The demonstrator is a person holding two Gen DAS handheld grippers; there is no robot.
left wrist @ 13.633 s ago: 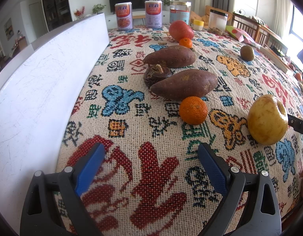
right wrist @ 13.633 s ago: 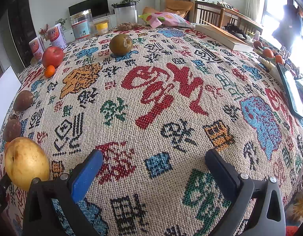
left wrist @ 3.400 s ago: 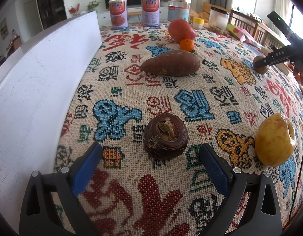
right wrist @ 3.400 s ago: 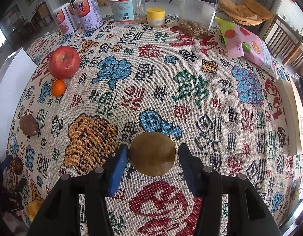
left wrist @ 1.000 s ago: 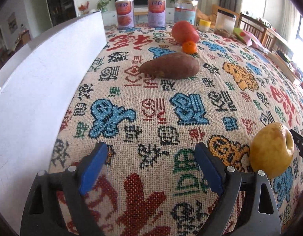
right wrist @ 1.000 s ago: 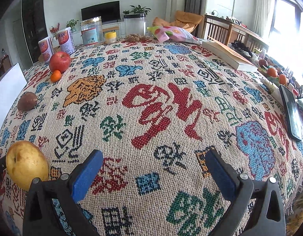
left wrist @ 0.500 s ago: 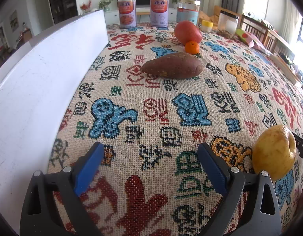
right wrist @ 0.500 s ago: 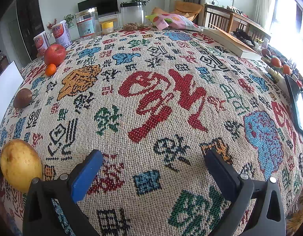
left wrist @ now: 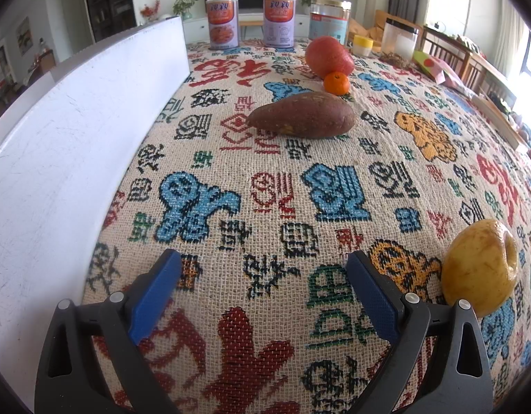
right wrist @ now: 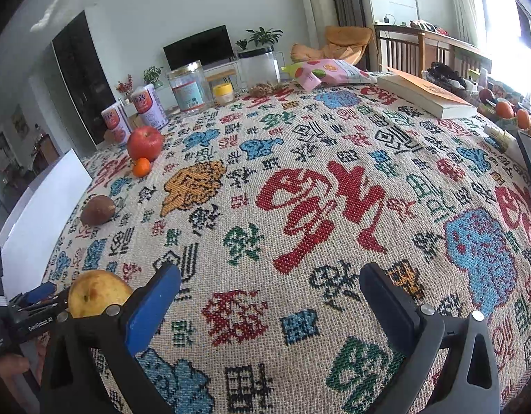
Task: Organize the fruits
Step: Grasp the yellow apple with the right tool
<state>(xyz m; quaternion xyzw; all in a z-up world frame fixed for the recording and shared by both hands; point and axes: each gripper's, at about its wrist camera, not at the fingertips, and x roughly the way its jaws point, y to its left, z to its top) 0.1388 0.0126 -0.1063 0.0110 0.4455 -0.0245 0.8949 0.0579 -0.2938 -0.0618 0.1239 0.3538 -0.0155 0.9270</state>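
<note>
1. left wrist view: your left claw (left wrist: 262, 293) sits at the bottom of the frame, tilted down at the patterned bench (left wrist: 334, 186), its blue pads spread wide with only cloth between them. the yellow pear (left wrist: 479, 270) lies at the lower right, just beside the right-hand finger, likely your easiest next pick. the sweet potato (left wrist: 303, 114) rests at upper centre, with the tangerine (left wrist: 336, 83) and red apple (left wrist: 328, 56) close together above it. the white board (left wrist: 68, 145) fills the left.
2. right wrist view: your right claw (right wrist: 270, 300) also stands apart and empty, angled down over bare cloth at bottom centre. the pear (right wrist: 98, 296) shows at the lower left by the left finger; apple (right wrist: 145, 142) and tangerine (right wrist: 141, 167) sit upper left.
</note>
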